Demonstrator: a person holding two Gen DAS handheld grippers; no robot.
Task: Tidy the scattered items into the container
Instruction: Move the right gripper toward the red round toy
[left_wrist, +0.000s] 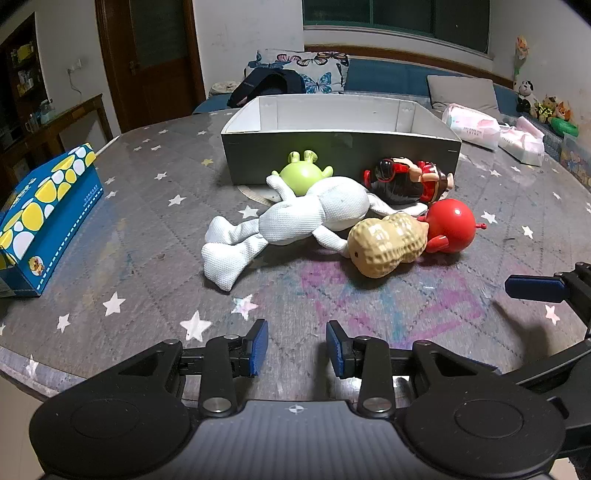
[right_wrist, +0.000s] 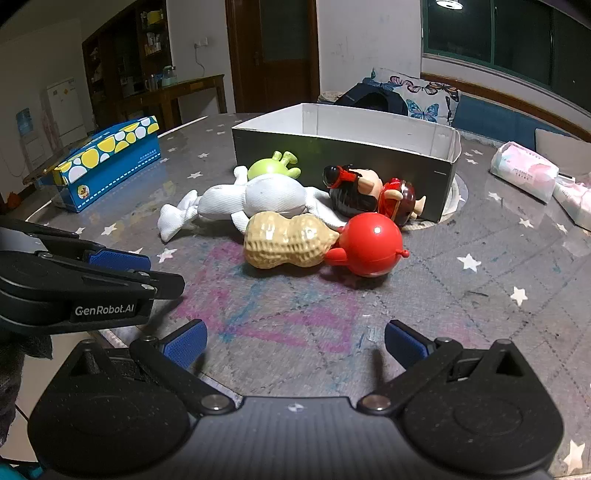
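An open grey box (left_wrist: 332, 155) (right_wrist: 369, 162) with white inner walls stands at the table's far side; its inside floor is hidden. In front of it lies a pile: a white cloth doll (left_wrist: 295, 218) (right_wrist: 258, 199), a green round toy (left_wrist: 301, 171) (right_wrist: 269, 168), a black-and-red figure (left_wrist: 402, 181) (right_wrist: 369, 195), a red round toy (left_wrist: 448, 225) (right_wrist: 369, 245) and a tan peanut toy (left_wrist: 388, 243) (right_wrist: 288, 242). My left gripper (left_wrist: 297, 347) is open and empty, near the table's front edge. My right gripper (right_wrist: 295, 341) is open wide and empty, short of the peanut.
A blue tissue box with yellow and white spots (left_wrist: 44, 218) (right_wrist: 110, 162) stands at the left. Pink tissue packs (left_wrist: 472, 127) (right_wrist: 524, 173) lie at the right. The table (left_wrist: 147, 258) has a star-patterned cover. A sofa with cushions is behind.
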